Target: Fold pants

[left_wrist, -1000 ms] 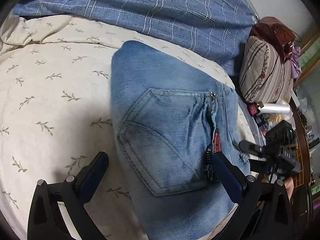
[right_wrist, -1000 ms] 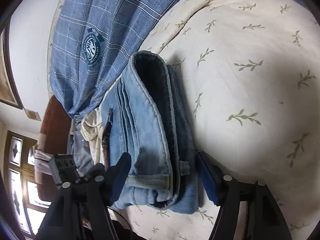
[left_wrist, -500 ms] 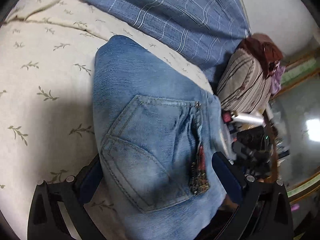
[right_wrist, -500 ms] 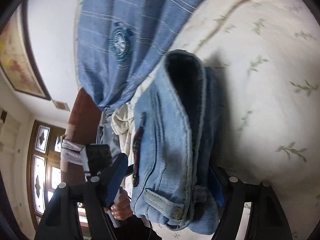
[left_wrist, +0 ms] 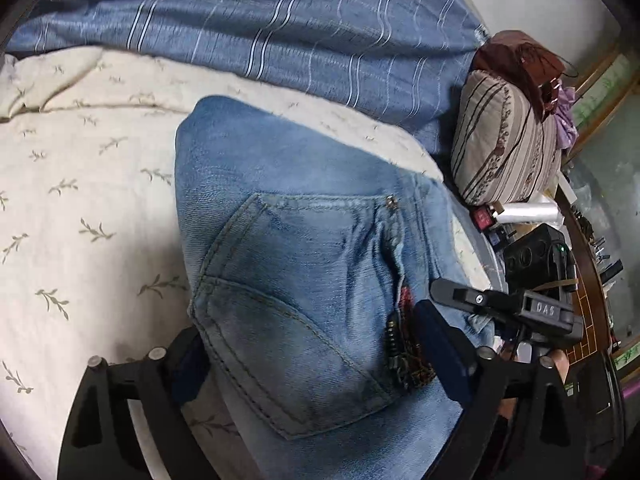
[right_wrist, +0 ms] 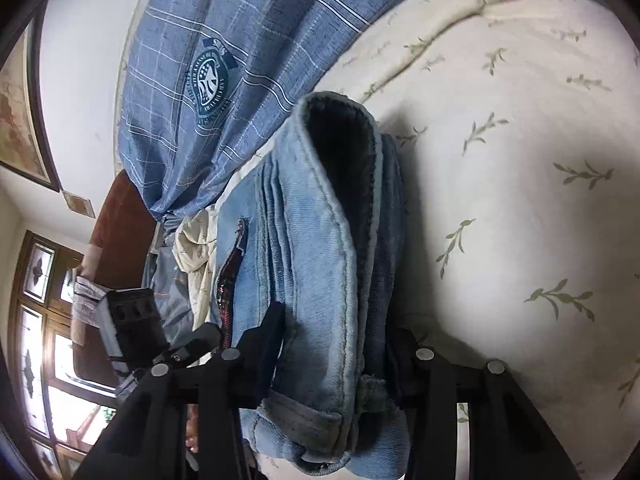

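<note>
The light-blue denim pants point(left_wrist: 304, 280), already folded into a thick bundle with a back pocket uppermost, lie on the cream bed sheet with the leaf print point(left_wrist: 80, 208), their long axis running straight away from both hand-held grippers toward the blue checked quilt point(left_wrist: 280, 40). The near end of the bundle sits between the fingers of each tool, so neither hand has far to reach; the two are about equally close.

The left hand-held gripper point(left_wrist: 316, 364) straddles the pocket end. Its jaws have just been closing a little with the denim between them; the left finger is half hidden behind the cloth, and I cannot tell if the pads press yet. The right hand-held gripper point(right_wrist: 340, 356) takes the stack edge-on at the waistband side; its jaws have just been closing, and both pads now look tight against the layers, so I judge it clamped on the pants. A striped cushion point(left_wrist: 508, 140) sits beyond the bed edge.
</note>
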Tool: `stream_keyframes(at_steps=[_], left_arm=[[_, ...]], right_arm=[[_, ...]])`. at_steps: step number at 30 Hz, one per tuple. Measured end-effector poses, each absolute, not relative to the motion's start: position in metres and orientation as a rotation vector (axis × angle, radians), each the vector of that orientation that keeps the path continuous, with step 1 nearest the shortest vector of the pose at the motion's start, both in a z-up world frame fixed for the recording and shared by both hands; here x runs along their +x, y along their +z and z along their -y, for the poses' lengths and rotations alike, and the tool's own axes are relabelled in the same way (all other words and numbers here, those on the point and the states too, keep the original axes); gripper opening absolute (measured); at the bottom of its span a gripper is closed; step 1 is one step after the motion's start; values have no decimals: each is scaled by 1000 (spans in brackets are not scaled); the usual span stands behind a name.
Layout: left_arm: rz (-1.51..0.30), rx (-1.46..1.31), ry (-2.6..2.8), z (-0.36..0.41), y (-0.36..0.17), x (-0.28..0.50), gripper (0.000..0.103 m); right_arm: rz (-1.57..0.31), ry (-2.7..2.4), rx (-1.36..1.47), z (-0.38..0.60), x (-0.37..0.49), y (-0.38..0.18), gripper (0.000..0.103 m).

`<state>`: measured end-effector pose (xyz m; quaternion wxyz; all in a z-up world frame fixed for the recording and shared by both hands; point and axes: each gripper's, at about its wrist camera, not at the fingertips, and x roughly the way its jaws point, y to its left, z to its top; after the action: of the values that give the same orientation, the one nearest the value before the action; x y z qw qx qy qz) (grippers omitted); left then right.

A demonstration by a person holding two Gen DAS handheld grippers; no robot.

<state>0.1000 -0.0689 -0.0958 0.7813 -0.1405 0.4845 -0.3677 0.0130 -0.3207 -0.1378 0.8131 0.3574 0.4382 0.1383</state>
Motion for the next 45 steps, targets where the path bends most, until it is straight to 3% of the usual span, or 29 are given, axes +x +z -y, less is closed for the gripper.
stream_keyframes(at_steps=[5,13,25,45], left_arm=[[-970,-280,-796,69,-83,92,84],[-876,-279,-780,58,-60,84,83],[-736,-240,-730,30,-25,68,83],[-916,-204,-604,39,-76,94,83]], right_arm=[[-876,289,655,306,9,-121,46],[-747,302,509,281,0,-90,46],[-620,383,504,255,-2,-62,45],[-792,276,518,246,27,-100,45]])
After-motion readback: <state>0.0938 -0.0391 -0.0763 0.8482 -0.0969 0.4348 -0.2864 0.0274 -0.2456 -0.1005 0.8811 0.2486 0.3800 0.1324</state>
